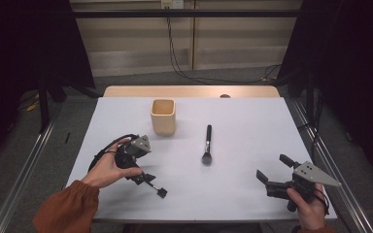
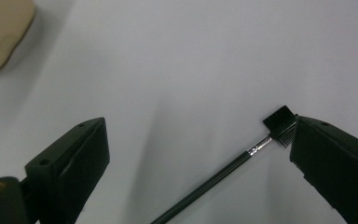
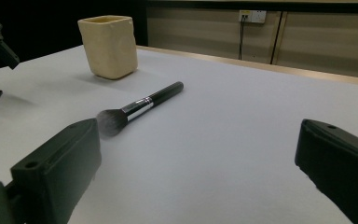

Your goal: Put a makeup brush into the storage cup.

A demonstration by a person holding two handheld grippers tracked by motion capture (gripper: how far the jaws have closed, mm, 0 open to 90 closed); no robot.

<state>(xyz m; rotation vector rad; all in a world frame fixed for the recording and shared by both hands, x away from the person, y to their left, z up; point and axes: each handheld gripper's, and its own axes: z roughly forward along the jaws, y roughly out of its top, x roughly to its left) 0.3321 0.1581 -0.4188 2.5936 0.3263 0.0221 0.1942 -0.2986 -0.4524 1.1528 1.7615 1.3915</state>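
White tabletop (image 1: 252, 194) under a dim room with dark curtains at both sides: at its near left, the left gripper (image 1: 148, 180), gripped by a hand (image 1: 108, 170) in a rust-orange sleeve (image 1: 65, 208), tips down over a thin black comb-headed brush (image 1: 156, 188) that lies flat on the surface. Seen from the left gripper view, the jaws stand wide apart, released, and hold nothing; the thin brush's slim handle runs up between them, and its small square head (image 2: 279, 120) sits just beside the tip of the jaw at that view's right, whether touching it or not I cannot tell. At the near right corner, the right gripper (image 1: 272, 175), held low in the person's other hand (image 1: 307, 206), is likewise spread open and empty, its jaws pointing across the table toward the left. Between the two grippers and farther back, near the middle of the table, lies a larger powder brush (image 1: 207, 143), black-handled with a silver ferrule, its soft grey bristles toward the person and its handle pointing away. Beyond and to the left of that brush stands a cream square holder (image 1: 163, 116), upright and open at the top, well apart from both grippers. Cables (image 1: 175, 53) hang down the pale wall behind the table's wooden far edge (image 1: 189, 91).
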